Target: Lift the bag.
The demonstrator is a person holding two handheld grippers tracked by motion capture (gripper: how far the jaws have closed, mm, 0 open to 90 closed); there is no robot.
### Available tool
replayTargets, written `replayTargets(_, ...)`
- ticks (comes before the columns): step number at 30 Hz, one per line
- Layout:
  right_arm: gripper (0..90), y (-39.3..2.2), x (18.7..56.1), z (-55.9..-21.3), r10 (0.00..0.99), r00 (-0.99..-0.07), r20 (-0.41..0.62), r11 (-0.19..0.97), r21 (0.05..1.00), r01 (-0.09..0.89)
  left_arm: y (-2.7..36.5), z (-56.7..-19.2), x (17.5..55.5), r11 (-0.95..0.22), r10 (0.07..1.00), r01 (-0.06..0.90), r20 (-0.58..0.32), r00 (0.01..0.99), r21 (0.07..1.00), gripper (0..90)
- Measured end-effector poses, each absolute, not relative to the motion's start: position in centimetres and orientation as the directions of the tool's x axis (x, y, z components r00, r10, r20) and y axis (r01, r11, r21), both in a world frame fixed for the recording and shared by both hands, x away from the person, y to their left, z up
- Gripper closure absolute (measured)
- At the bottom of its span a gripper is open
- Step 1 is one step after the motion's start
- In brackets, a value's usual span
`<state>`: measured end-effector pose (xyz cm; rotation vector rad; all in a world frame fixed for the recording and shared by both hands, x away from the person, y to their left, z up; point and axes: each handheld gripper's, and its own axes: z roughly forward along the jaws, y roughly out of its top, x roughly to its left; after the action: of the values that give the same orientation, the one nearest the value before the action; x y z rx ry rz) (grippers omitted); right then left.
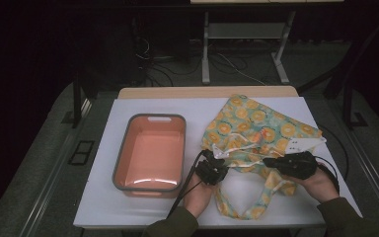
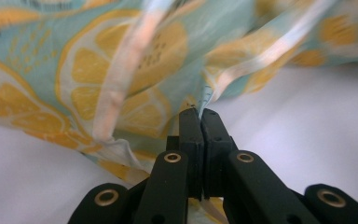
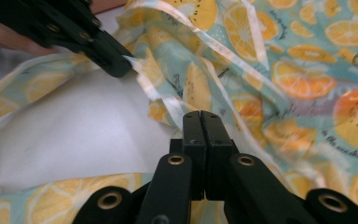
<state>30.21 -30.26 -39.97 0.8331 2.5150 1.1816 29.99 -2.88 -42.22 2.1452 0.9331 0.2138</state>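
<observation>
A cloth tote bag (image 1: pixel 256 123) printed with orange and lemon slices on pale green lies crumpled at the table's right half. My left gripper (image 1: pixel 218 160) sits at the bag's left edge. In the left gripper view its jaws (image 2: pixel 200 112) are shut on a thin fold of the bag's (image 2: pixel 135 60) white-trimmed rim. The right gripper (image 1: pixel 266 160) rests on the bag's near right part. Its jaws (image 3: pixel 200 114) are pressed together where the bag's (image 3: pixel 307 70) trimmed rim runs into their tips. The left gripper (image 3: pixel 121 65) shows at the upper left there, pinching the same rim.
An orange tub with a grey rim (image 1: pixel 150 117) stands empty on the left of the white table (image 1: pixel 128 207). One bag handle (image 1: pixel 237 207) trails toward the front edge. Cables and desk legs lie on the floor beyond the far edge.
</observation>
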Motion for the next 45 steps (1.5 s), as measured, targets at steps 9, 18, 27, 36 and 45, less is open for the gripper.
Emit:
replayTargets(9, 89.2, -29.4, 32.5, -38.8, 0.602, -0.798, 0.000, 0.487, 0.792, 0.368, -1.0, -37.9, 31.3, -0.350, 0.677, 0.552, -0.203, 0.707, 0.757, 88.5)
replayTargets(18, 89.2, -29.0, 34.6, -37.0, 0.625, -0.781, -0.004, 0.427, 0.838, 0.338, 1.1, -35.9, 32.1, -0.301, 0.690, 0.527, -0.200, 0.695, 0.795, 88.7)
replayTargets(27, 89.2, -27.7, 34.5, -35.1, 0.599, -0.801, -0.010, 0.398, 0.872, 0.286, 3.5, -32.9, 31.4, -0.223, 0.689, 0.468, -0.202, 0.696, 0.855, 88.8)
replayTargets(36, 89.2, -27.4, 36.4, -35.5, 0.628, -0.778, -0.009, 0.394, 0.866, 0.308, 3.4, -33.6, 34.7, -0.221, 0.667, 0.458, -0.208, 0.715, 0.861, 88.7)
replayTargets(45, 89.2, -27.5, 38.3, -33.0, 0.662, -0.749, -0.033, 0.375, 0.880, 0.292, 3.1, -30.5, 37.6, -0.217, 0.695, 0.402, -0.148, 0.704, 0.890, 88.7)
